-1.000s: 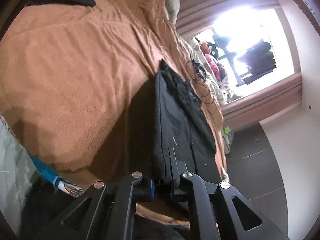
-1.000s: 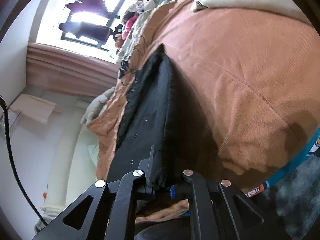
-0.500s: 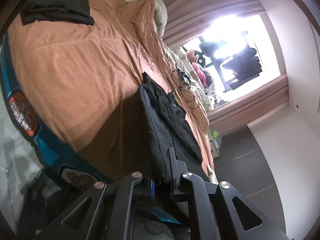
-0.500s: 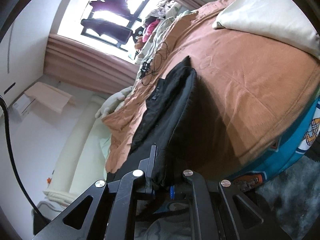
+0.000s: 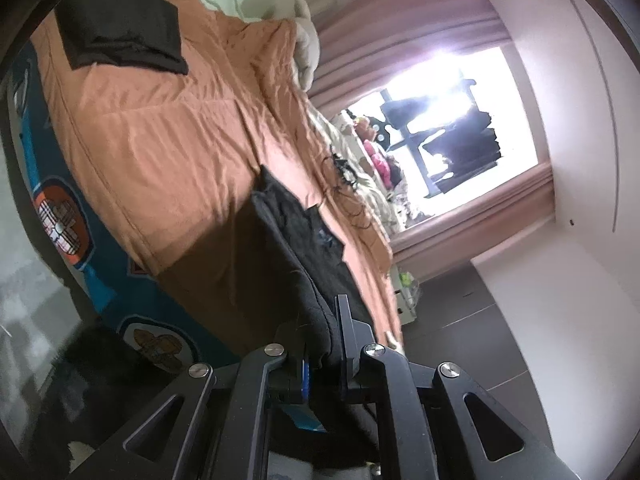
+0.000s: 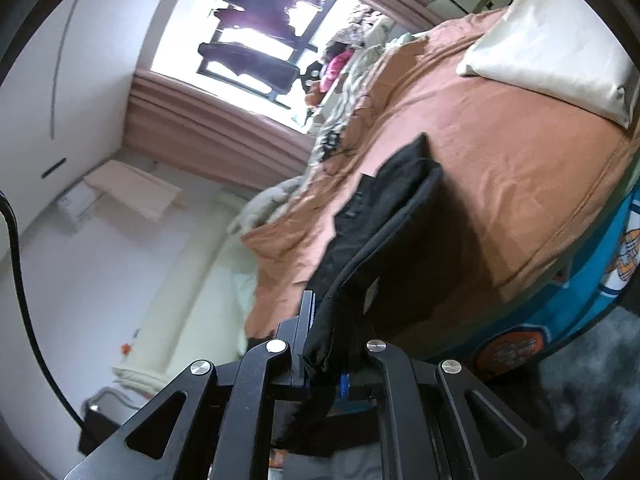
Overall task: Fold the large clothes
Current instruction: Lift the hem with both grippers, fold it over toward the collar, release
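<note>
A large black garment point(image 5: 296, 248) stretches from my left gripper point(image 5: 326, 344) out over the orange bedspread point(image 5: 160, 148). My left gripper is shut on one corner of it near the bed's edge. In the right wrist view the same black garment point(image 6: 384, 232) hangs lifted from my right gripper point(image 6: 324, 344), which is shut on its other corner. The far end of the garment still rests on the orange bedspread point(image 6: 500, 152). A folded dark garment point(image 5: 120, 36) lies at the far corner of the bed.
A cream pillow point(image 6: 552, 64) lies on the bed. Black cables point(image 5: 344, 176) and a clothes pile point(image 5: 380, 152) sit by the bright window point(image 5: 448, 120). A blue patterned sheet point(image 5: 68, 224) covers the bed's side. A dark rug point(image 6: 580, 380) lies on the floor.
Both grippers have lifted and pulled back from the bed with the black garment. More of the bed and its blue side now shows, and the garment hangs higher off the bedspread.
</note>
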The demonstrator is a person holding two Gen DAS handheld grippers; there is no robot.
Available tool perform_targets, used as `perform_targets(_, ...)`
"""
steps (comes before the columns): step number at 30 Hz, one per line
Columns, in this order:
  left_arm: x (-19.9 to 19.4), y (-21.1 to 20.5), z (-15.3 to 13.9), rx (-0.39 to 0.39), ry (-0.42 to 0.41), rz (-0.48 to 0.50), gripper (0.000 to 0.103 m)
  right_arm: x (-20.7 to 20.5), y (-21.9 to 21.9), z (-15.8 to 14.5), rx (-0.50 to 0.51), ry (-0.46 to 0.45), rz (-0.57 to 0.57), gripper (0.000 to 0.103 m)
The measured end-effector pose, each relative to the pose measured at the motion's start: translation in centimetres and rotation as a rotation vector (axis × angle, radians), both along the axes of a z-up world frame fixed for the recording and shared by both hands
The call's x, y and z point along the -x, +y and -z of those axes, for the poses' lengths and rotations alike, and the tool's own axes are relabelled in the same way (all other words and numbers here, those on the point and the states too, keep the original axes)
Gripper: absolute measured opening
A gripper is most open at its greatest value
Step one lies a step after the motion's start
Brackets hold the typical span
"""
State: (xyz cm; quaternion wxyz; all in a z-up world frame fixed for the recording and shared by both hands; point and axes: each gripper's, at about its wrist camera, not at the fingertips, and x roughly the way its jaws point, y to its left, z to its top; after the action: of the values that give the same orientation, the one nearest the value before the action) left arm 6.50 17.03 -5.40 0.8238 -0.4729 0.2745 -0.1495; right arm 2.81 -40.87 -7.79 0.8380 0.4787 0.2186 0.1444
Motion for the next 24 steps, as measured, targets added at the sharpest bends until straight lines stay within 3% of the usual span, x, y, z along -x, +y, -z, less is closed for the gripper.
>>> perform_targets(6,2.2,0.9,-3.2,0.018,-0.058,-0.008,0.010,1.8,0.3,-3.2,0.033,-0.058,-0.003,0.010)
perform_targets(15,4.3,1.7,-7.1,0.034,-0.137,-0.021,0.010,3.7,0.8,-6.7,0.005,-0.141,-0.037,0.010)
perform_targets(24,1.5,1.8,-9.3,0.030,-0.171,-0.033,0.010,0.9,0.6,-8.7,0.039,-0.157,-0.011,0.010)
